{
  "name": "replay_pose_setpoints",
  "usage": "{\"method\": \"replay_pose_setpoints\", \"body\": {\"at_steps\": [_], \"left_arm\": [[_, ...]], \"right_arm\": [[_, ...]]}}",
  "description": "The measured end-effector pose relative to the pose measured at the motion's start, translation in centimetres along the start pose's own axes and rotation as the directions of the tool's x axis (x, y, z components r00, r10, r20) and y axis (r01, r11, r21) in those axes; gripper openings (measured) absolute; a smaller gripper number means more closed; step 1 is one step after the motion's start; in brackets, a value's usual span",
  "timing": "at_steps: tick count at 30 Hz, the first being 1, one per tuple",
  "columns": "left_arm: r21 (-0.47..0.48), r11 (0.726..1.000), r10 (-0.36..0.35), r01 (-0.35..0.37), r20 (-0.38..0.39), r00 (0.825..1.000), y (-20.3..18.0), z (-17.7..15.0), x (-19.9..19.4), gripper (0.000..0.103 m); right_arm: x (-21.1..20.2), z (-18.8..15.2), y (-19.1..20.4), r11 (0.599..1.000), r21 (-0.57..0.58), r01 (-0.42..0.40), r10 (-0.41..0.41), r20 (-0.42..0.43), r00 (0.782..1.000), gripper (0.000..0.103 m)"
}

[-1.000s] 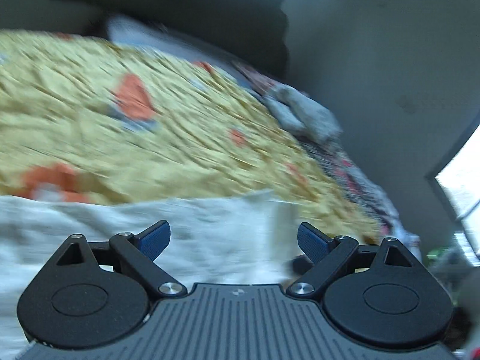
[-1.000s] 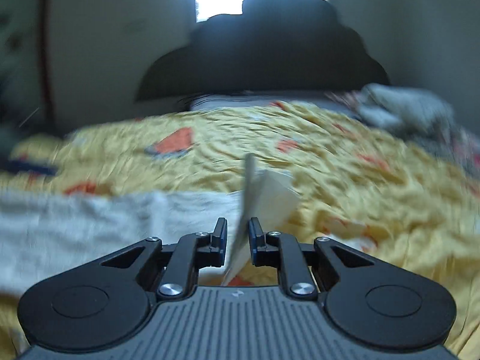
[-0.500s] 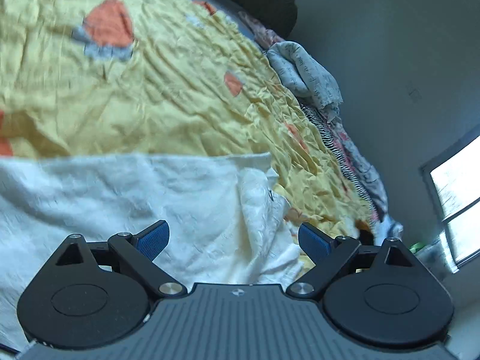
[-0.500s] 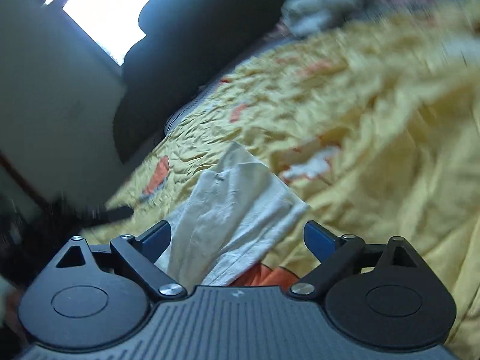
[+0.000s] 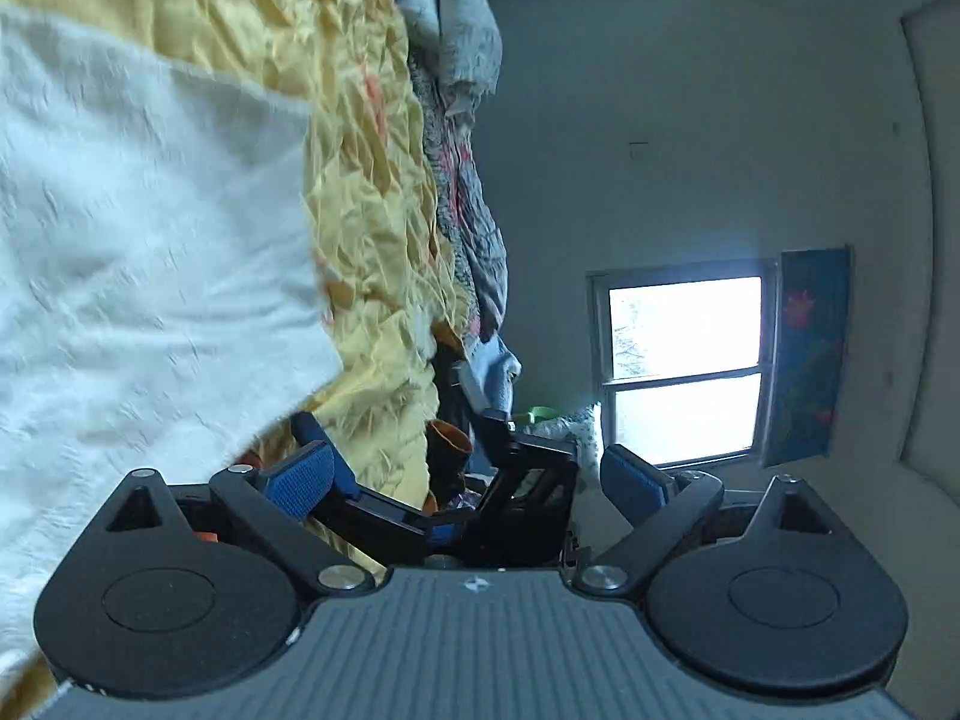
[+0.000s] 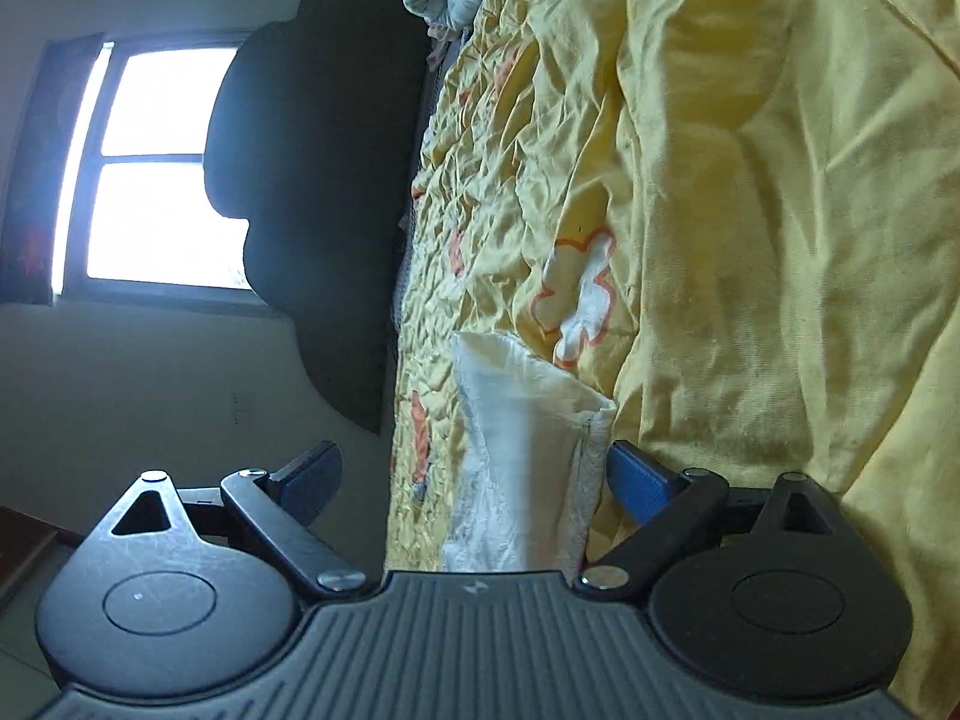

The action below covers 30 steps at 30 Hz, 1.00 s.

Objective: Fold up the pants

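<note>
White pants (image 5: 138,276) lie on a bed covered by a crumpled yellow bedspread (image 5: 372,228) printed with orange and white flower shapes, as two handheld grippers hang above them with both cameras rolled sideways. The left gripper (image 5: 465,477) stands with its blue-padded fingers (image 5: 300,477) spread wide and nothing between them; the pants fill the left side of its view, their edge blurred. Just beyond its jaws, the black body of the right gripper (image 5: 510,480) shows, close in front of the left one. In the right wrist view, the right gripper (image 6: 474,477) is likewise spread wide and grips nothing. A folded end of the pants (image 6: 528,420) lies between its fingers, beside the right-hand blue pad (image 6: 636,480), though whether cloth and pad touch cannot be told. A bundle of grey and patterned clothing (image 5: 462,138) runs along the far edge of the bed. A dark scalloped headboard (image 6: 324,180) stands at the head of the bed in front of a bright window (image 6: 162,168). A second window (image 5: 684,360), with a blue floral curtain (image 5: 810,354) beside it, is set in the grey wall.
</note>
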<state>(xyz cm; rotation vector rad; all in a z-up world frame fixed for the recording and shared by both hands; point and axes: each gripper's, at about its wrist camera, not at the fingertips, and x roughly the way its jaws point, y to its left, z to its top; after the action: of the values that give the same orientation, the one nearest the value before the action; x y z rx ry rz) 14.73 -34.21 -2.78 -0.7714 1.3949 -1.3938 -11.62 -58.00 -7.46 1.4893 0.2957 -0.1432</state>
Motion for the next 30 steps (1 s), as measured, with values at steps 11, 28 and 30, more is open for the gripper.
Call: {"method": "replay_pose_setpoints", "body": {"at_steps": [11,28,30], "left_arm": [[-0.018,0.998,0.057,-0.055,0.137,0.989,-0.2,0.2,-5.2,0.096],[-0.026,0.989,0.145,-0.143,0.133,0.98,0.9,0.8,-4.8,0.098],[-0.009,0.987,0.16,-0.161,0.148,0.976,0.6,1.2,-4.6,0.098]], "right_arm": [[5.0,-2.0,3.6,0.962,-0.212,0.169,-0.188,-0.073,0.979,0.102],[7.3,-1.4,1.6,0.943,-0.276,0.186,-0.182,0.039,0.982,0.017],[7.0,-2.1,2.9,0.9,-0.372,0.228,-0.217,0.07,0.974,0.017]]}}
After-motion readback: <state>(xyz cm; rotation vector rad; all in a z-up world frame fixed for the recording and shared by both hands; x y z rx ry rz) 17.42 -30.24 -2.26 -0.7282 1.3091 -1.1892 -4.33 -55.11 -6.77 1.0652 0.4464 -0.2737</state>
